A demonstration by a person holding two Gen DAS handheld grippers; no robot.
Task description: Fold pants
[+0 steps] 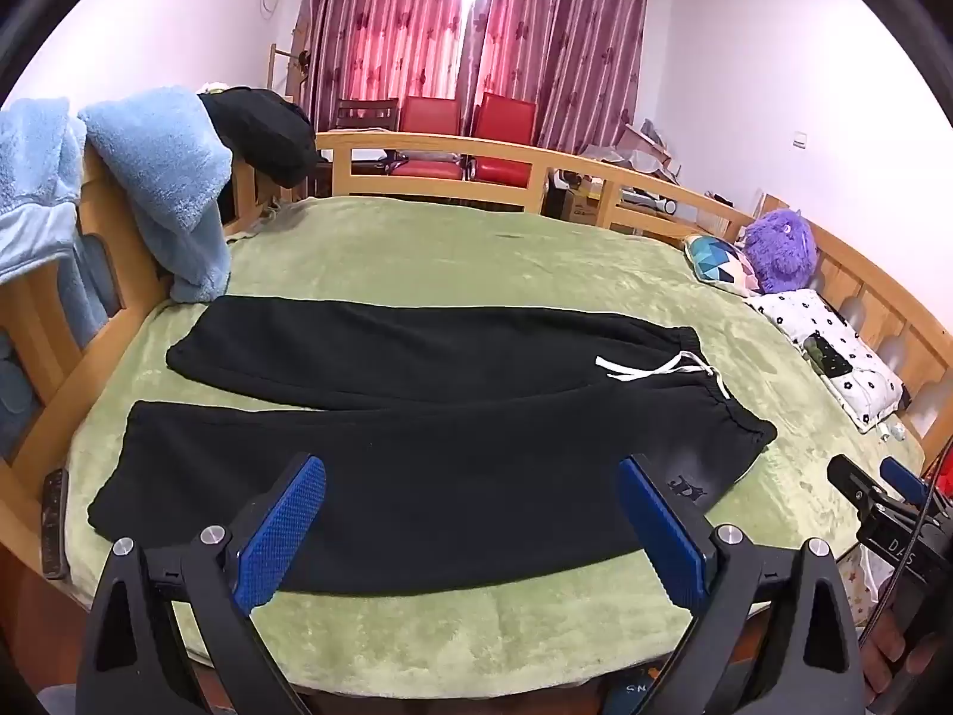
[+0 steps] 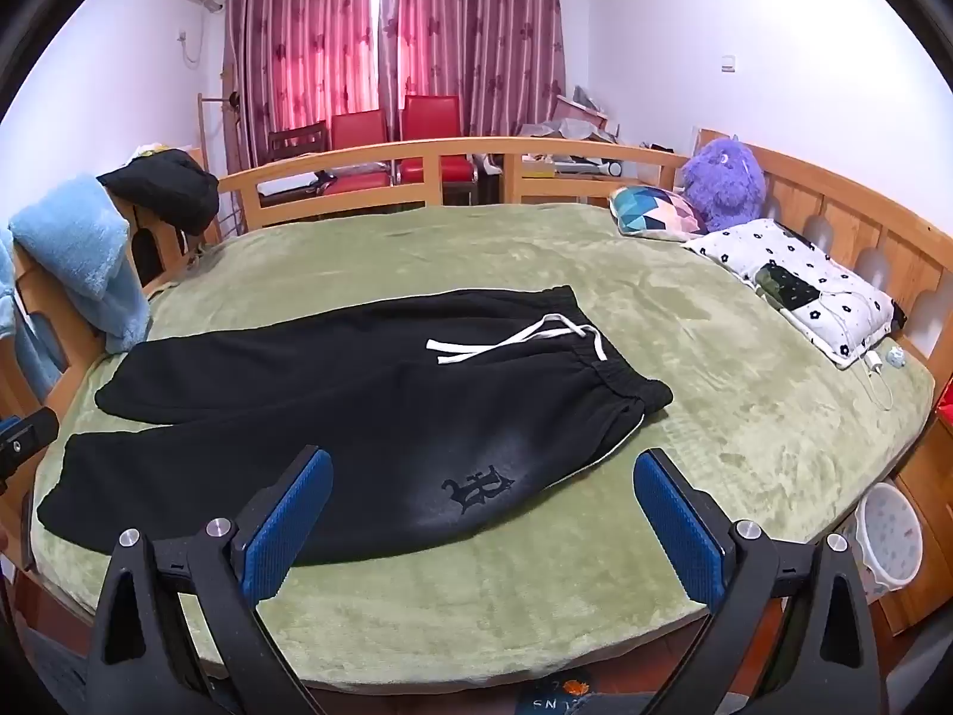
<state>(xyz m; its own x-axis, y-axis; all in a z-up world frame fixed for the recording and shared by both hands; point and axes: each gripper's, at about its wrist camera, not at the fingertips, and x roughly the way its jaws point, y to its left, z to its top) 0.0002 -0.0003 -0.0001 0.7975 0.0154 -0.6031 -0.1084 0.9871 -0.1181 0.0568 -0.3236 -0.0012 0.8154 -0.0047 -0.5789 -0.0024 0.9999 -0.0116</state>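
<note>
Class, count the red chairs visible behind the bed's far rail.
2: both stand before the curtains, left red chair beside right red chair. Others may hide behind the rail.

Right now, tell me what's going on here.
A person holds a claw in each hand over a bed to fold black pants. The pants lie flat and unfolded on the green blanket, legs spread apart, waistband and white drawstring toward the pillows. The left claw and the right claw are both open, near the bed's front edge, gripping nothing. Folding hasn't started.
</note>
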